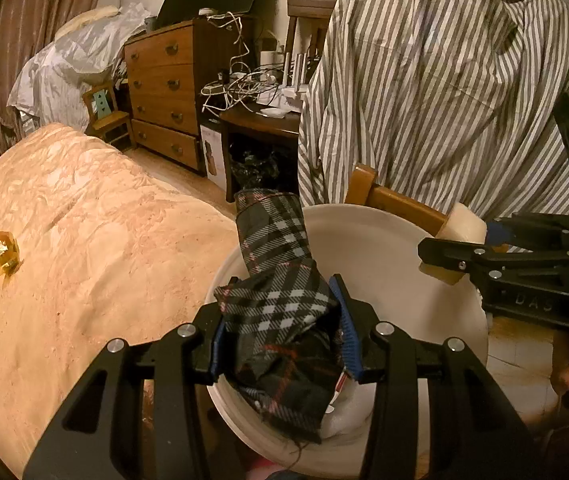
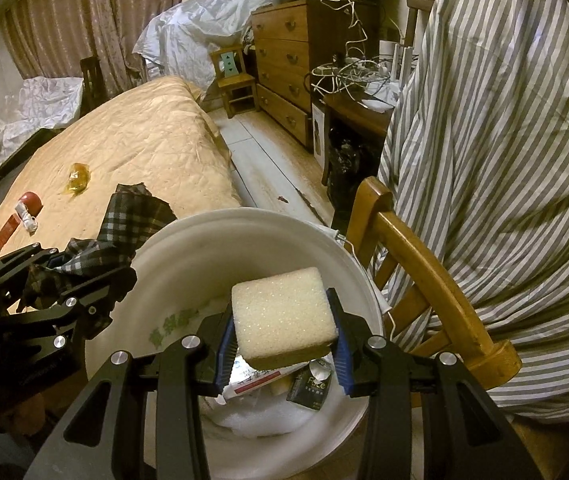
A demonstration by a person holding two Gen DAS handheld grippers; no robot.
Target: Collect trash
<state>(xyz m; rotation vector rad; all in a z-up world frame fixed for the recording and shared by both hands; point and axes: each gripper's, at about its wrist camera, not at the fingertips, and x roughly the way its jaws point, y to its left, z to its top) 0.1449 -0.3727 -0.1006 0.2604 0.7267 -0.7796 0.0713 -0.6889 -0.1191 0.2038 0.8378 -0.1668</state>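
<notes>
On the bed [image 2: 156, 136], still uncollected, lie a red item [image 2: 31, 202] and an amber wrapper [image 2: 77, 176]. The left gripper [image 1: 280, 340] — jaws pinching a plaid cloth [image 1: 280, 280] — and the right gripper [image 2: 282, 350], jaws clamping a foam sponge [image 2: 282, 316], hover over the white bin [image 2: 268, 220], which already holds packets — roughly midway.

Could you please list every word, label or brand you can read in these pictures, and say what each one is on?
"DAS": on the right gripper body, faint.
"Face" or similar: on a dark packet in the bucket, uncertain.
Green characters on the bucket's liner: blurred.
Print on the white wrapper: too small to read.
Red card on the bed: unreadable.
</notes>
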